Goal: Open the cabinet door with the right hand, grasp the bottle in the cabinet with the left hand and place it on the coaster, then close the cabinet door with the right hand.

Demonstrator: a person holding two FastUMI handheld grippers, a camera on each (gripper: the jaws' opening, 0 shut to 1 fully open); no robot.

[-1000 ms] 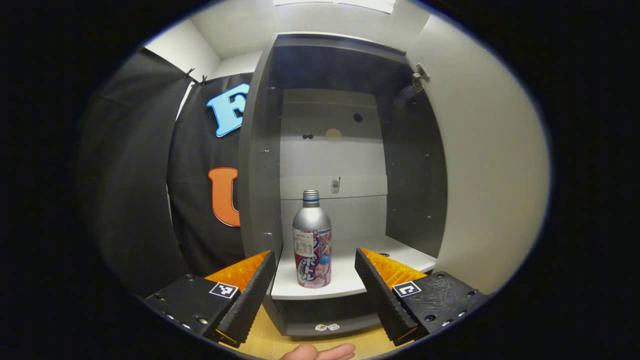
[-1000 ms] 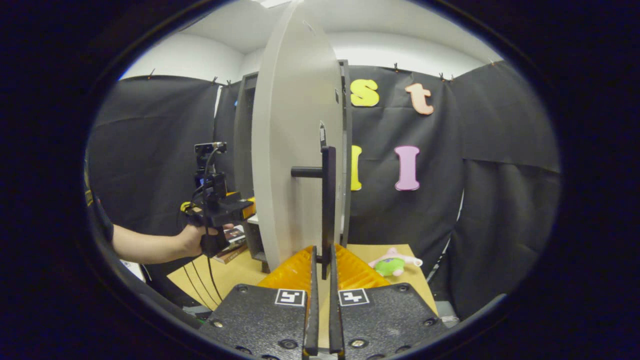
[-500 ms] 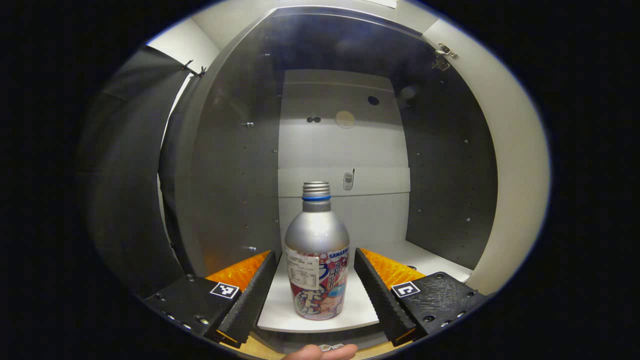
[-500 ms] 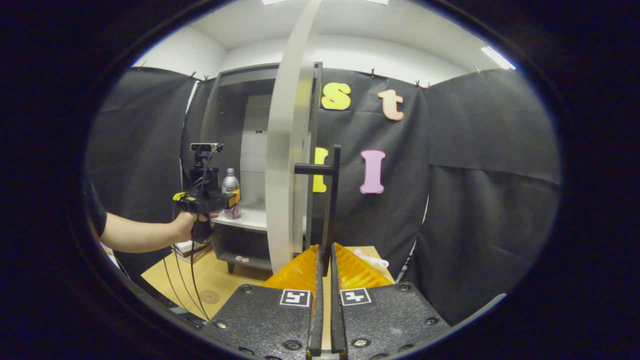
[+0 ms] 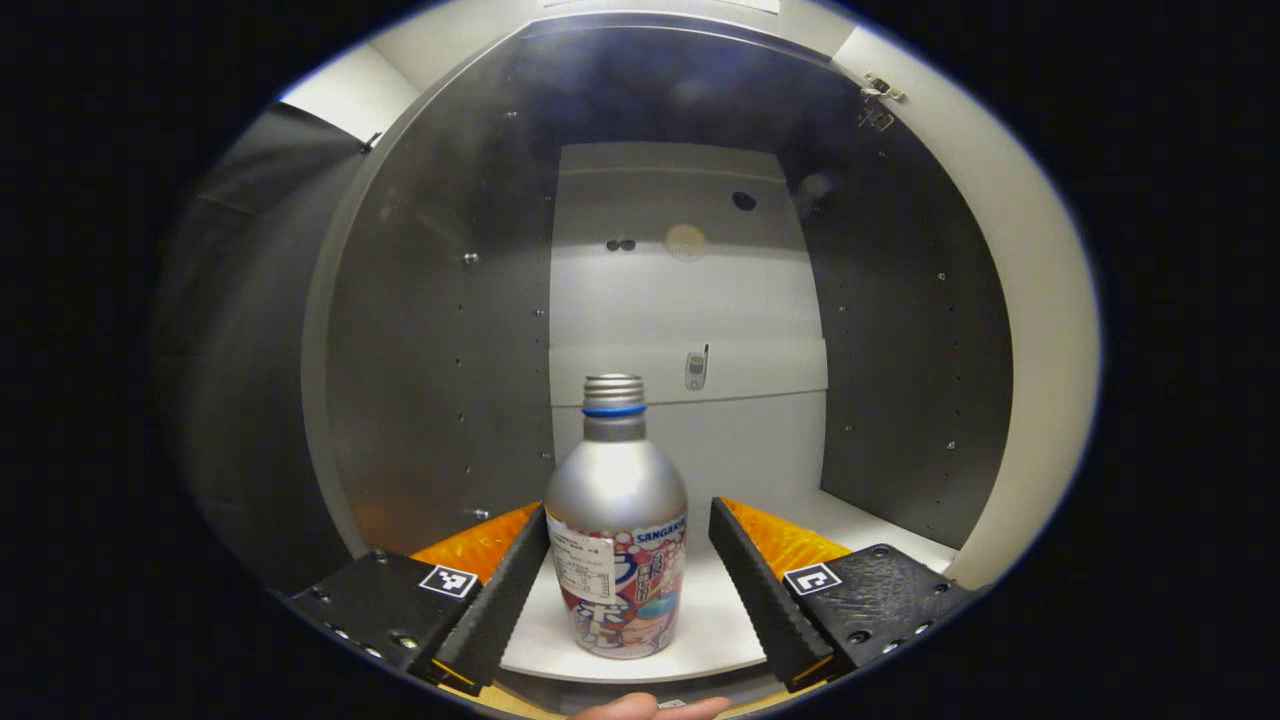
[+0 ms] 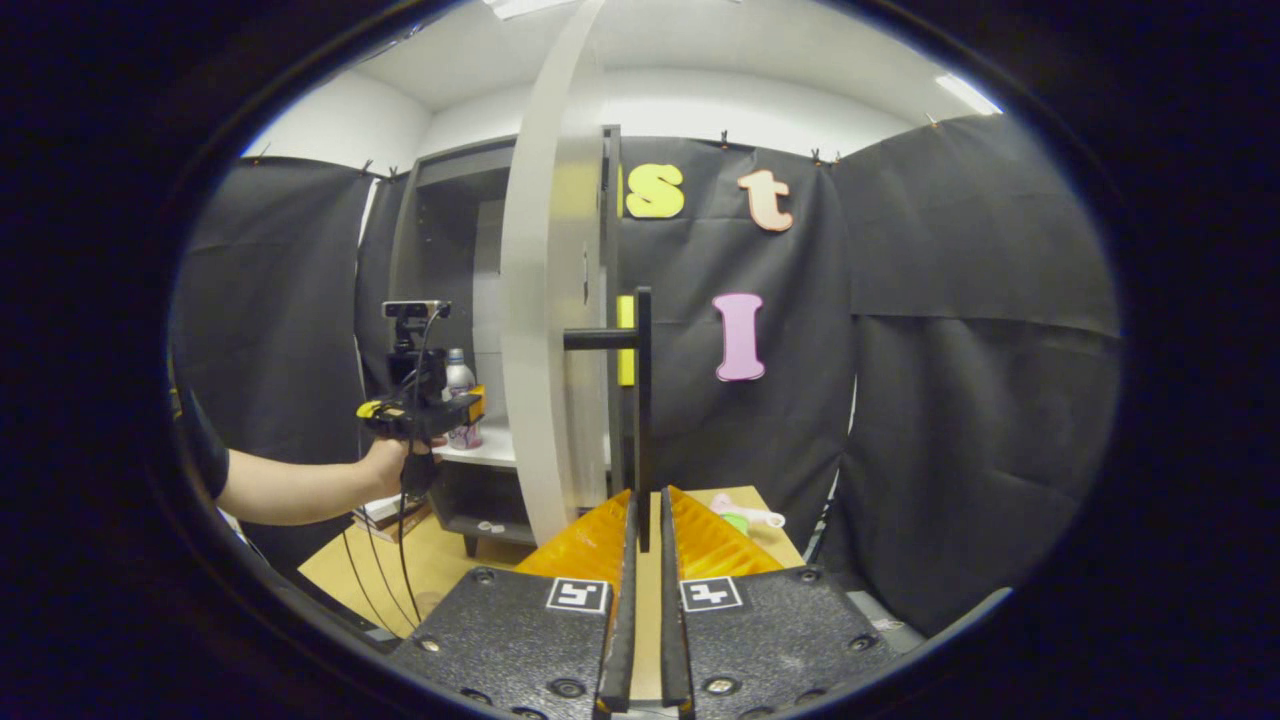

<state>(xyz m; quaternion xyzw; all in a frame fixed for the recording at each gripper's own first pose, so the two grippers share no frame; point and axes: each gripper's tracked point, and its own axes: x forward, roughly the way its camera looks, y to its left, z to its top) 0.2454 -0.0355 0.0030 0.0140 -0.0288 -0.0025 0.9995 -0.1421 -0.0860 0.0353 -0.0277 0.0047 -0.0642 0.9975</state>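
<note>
A silver bottle [image 5: 615,540] with a colourful label and a screw cap stands upright on the white shelf [image 5: 715,625] inside the grey cabinet [image 5: 440,330]. My left gripper [image 5: 628,510] is open, its fingers on either side of the bottle's body; the left finger [image 5: 505,590] is very near its side. In the right gripper view, my right gripper [image 6: 641,505] is shut on the lower end of the black door handle [image 6: 640,400]. The open door [image 6: 545,330] appears edge-on. To the left, a hand [image 6: 385,465] holds the left gripper [image 6: 425,410] at the bottle [image 6: 459,375].
The cabinet stands on a wooden table [image 6: 470,550]. Books [image 6: 385,512] lie beside its base, and a green and pink plush toy [image 6: 745,518] lies behind the door. A cable [image 6: 400,570] hangs from the left gripper. A fingertip [image 5: 650,708] shows at the bottom edge.
My left gripper has moved forward into the cabinet, so the bottle now stands between its fingers. The right gripper stays shut on the handle and the door has swung wider open.
</note>
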